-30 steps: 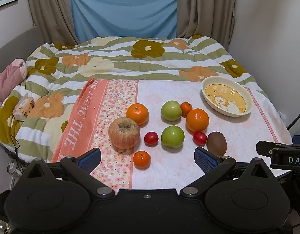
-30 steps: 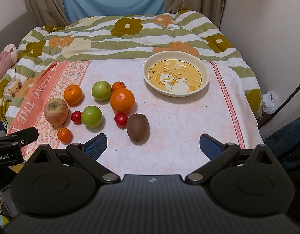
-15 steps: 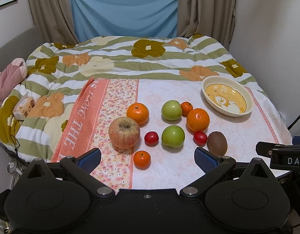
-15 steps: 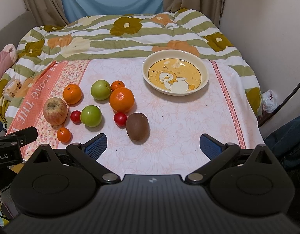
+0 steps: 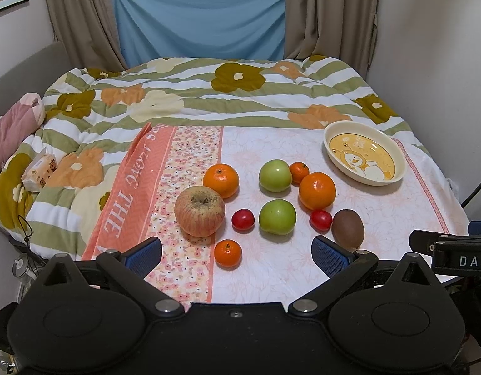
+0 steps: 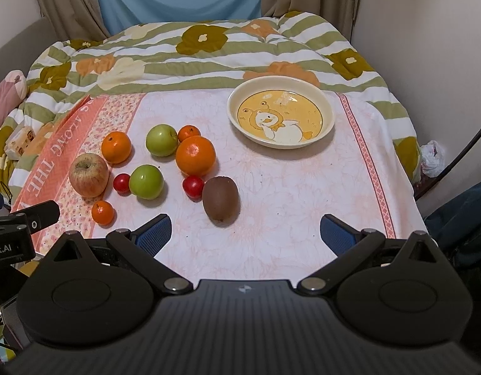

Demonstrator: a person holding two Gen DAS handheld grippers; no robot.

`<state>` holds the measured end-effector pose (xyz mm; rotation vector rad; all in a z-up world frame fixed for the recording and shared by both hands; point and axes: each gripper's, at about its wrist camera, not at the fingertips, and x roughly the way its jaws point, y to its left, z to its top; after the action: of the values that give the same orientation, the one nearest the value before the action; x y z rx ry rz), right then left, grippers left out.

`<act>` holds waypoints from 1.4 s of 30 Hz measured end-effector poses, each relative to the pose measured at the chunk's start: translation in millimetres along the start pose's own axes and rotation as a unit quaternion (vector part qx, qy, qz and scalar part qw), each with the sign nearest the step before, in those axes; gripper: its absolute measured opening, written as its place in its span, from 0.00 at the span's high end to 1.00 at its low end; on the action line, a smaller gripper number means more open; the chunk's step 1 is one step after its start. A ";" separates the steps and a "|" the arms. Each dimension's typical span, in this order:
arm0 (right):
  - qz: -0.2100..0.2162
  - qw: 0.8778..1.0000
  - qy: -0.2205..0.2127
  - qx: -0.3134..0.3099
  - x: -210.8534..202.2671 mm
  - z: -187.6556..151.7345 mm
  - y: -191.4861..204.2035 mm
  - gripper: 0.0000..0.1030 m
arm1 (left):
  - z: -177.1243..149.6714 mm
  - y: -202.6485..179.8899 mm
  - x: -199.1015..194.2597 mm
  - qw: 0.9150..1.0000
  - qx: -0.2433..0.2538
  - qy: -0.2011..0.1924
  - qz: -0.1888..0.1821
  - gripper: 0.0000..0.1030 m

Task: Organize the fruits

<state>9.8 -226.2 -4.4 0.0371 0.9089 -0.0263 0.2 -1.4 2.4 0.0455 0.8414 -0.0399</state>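
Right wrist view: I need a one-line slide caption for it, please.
Open right gripper hovers before a kiwi, apples, oranges and an empty cartoon bowl on a floral cloth.

Your fruit cluster (image 6: 153, 165) sits on the cloth (image 6: 287, 193) at ten o'clock; bowl (image 6: 329, 118) at one, kiwi (image 6: 220, 198) nearest you.

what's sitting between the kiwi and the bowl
Nothing: in the right wrist view only bare pink floral cloth lies between the kiwi and the bowl.

A home bedroom: flowered quilt (image 5: 209, 100) on a bed, curtains (image 5: 328, 15) behind
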 end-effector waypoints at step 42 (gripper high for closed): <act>0.009 1.000 -0.007 -0.020 -10.8 8.3 -0.7 0.00 | 5.6 -2.7 -17.7 1.000 0.003 -0.026 0.004 0.00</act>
<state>9.7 -227.2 9.2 0.0082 0.8951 0.0094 -7.6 -4.1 19.3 0.0543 0.7892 -0.0360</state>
